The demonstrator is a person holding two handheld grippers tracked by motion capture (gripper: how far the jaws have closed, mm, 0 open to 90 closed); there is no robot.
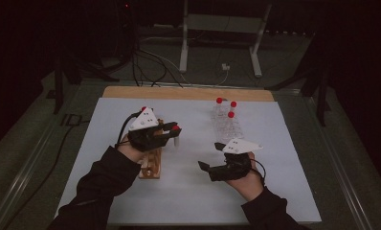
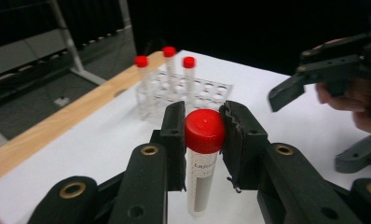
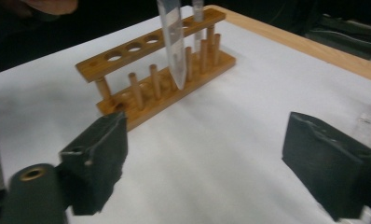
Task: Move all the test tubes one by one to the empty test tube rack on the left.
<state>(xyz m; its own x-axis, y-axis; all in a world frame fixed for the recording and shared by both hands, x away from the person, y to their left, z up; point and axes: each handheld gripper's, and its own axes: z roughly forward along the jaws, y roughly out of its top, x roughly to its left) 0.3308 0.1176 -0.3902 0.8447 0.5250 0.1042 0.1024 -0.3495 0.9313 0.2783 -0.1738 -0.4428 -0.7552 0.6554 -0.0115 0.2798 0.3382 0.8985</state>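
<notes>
One red-capped tube (image 2: pixel 203 154) clamped in my left gripper (image 2: pixel 203 135) beside wooden rack (image 3: pixel 155 74), my right gripper (image 3: pixel 221 168) jaws wide apart, nothing between, clear rack (image 2: pixel 183 93) behind.

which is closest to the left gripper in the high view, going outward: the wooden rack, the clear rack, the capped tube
1. Capped tube: held in the left gripper.
2. Wooden rack: just below the gripper, at the left.
3. Clear rack: across the white mat, at the right rear.

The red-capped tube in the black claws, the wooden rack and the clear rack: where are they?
red-capped tube (image 2: pixel 204 130): left gripper view, on its red cap.
wooden rack (image 3: pixel 127 59): right gripper view, on its top bar.
clear rack (image 2: pixel 211 91): left gripper view, on its holed top.
</notes>
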